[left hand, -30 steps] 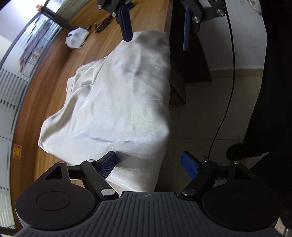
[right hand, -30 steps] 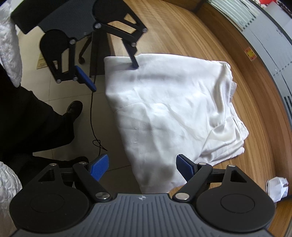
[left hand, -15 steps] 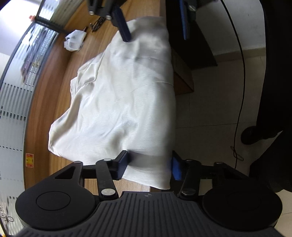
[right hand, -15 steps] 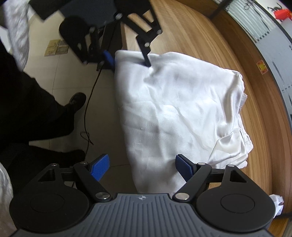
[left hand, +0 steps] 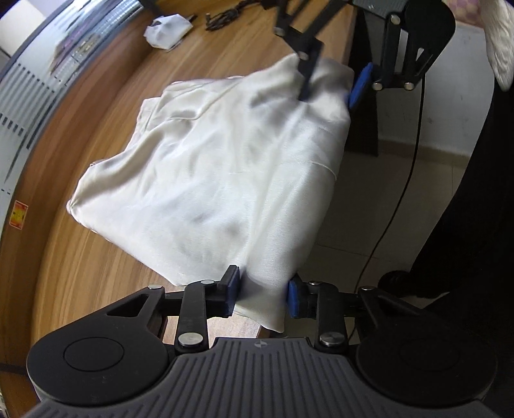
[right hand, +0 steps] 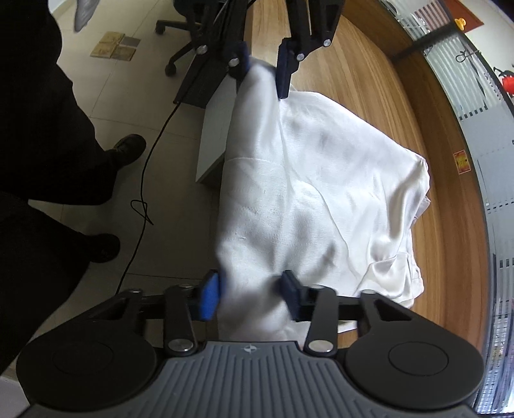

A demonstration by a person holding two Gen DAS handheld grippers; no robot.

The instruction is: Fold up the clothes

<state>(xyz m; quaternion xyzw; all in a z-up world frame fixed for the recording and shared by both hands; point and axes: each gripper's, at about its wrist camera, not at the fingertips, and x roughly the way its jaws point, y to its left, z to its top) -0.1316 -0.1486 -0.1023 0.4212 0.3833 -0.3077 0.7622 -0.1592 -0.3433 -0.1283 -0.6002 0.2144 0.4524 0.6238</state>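
A white satin garment [left hand: 225, 167] lies partly folded on the wooden table [left hand: 80, 273], one side hanging over the table's edge. My left gripper [left hand: 261, 294] is shut on the garment's near overhanging corner. My right gripper [right hand: 250, 294] is shut on the opposite overhanging corner of the garment [right hand: 321, 193]. Each gripper shows at the far end of the other's view: the right gripper [left hand: 331, 86] and the left gripper [right hand: 261, 67], both pinching the cloth edge, which is lifted off the table.
A crumpled white paper [left hand: 167, 29] and dark cables [left hand: 225, 19] lie at the table's far end. A glass wall [right hand: 482, 128] runs along the table. A person's dark legs and shoes [right hand: 125, 148], a floor cable [right hand: 144, 205] and an office chair base [right hand: 180, 38] are beside the table.
Both grippers were open a second ago. The left one closed on its corner first, then the right one closed, and both corners have been raised off the table edge.
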